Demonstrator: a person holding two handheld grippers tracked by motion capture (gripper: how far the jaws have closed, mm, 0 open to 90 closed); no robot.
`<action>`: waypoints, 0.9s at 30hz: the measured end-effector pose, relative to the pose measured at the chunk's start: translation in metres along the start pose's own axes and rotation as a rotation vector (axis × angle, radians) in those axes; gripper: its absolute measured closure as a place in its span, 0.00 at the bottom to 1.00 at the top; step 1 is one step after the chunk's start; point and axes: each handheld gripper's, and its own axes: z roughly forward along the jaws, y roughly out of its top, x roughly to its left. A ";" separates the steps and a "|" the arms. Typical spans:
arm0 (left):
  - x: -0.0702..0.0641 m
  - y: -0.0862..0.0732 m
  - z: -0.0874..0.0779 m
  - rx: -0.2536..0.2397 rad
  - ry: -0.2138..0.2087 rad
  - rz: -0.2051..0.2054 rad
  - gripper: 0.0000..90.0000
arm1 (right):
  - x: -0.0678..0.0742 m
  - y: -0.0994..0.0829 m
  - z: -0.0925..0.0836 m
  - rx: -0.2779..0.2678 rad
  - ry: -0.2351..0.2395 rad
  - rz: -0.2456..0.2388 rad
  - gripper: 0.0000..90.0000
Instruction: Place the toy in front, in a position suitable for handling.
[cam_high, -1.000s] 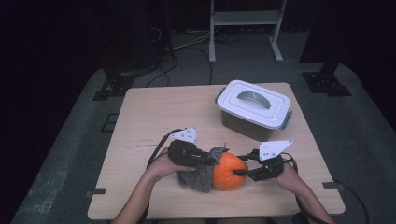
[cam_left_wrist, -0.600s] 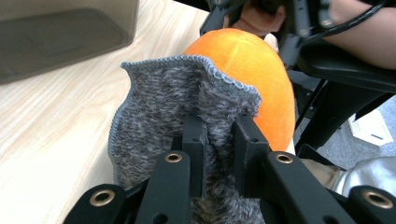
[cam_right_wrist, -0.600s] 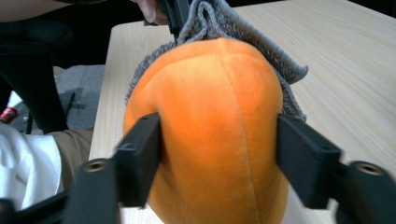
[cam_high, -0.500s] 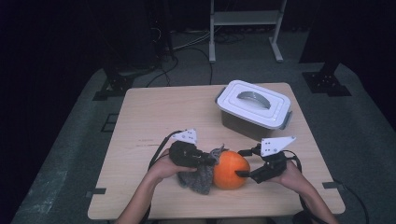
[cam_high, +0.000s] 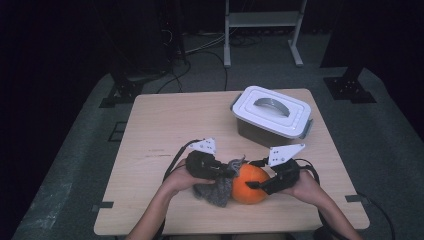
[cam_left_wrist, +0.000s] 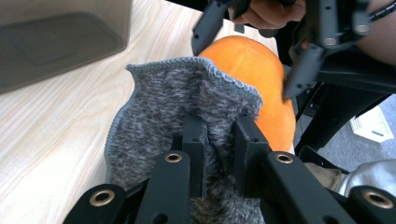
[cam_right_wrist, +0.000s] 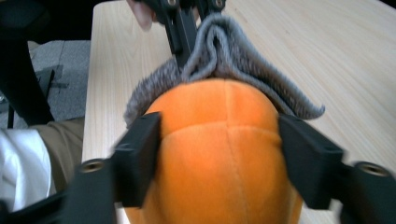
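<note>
The left tool (cam_left_wrist: 219, 140) has its jaws nearly closed, pinching a fold of the grey knitted cloth (cam_left_wrist: 177, 98), which drapes against the orange plush pumpkin (cam_high: 248, 183). The right tool (cam_right_wrist: 219, 140) is spread wide, its jaws pressed on either side of the pumpkin. Both lie near the front edge of the worktop (cam_high: 165, 125); a lidded white container (cam_high: 272, 112) stands behind.

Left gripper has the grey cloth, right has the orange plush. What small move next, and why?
Probably draw the left gripper and its pinched grey cloth across the orange plush. The cloth's edge already lies against the plush, and the right gripper grips its sides, bracing it for a wiping or covering stroke.
</note>
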 end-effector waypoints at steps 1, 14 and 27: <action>0.000 -0.003 -0.001 -0.007 -0.002 -0.010 0.85 | 0.000 -0.001 0.000 0.004 0.001 -0.012 0.48; -0.004 -0.017 -0.034 -0.079 -0.033 -0.045 0.87 | 0.004 0.013 0.017 -0.117 0.064 -0.069 0.67; -0.002 -0.023 -0.053 -0.087 -0.006 -0.055 0.87 | 0.001 0.021 0.052 -0.153 0.134 -0.052 0.60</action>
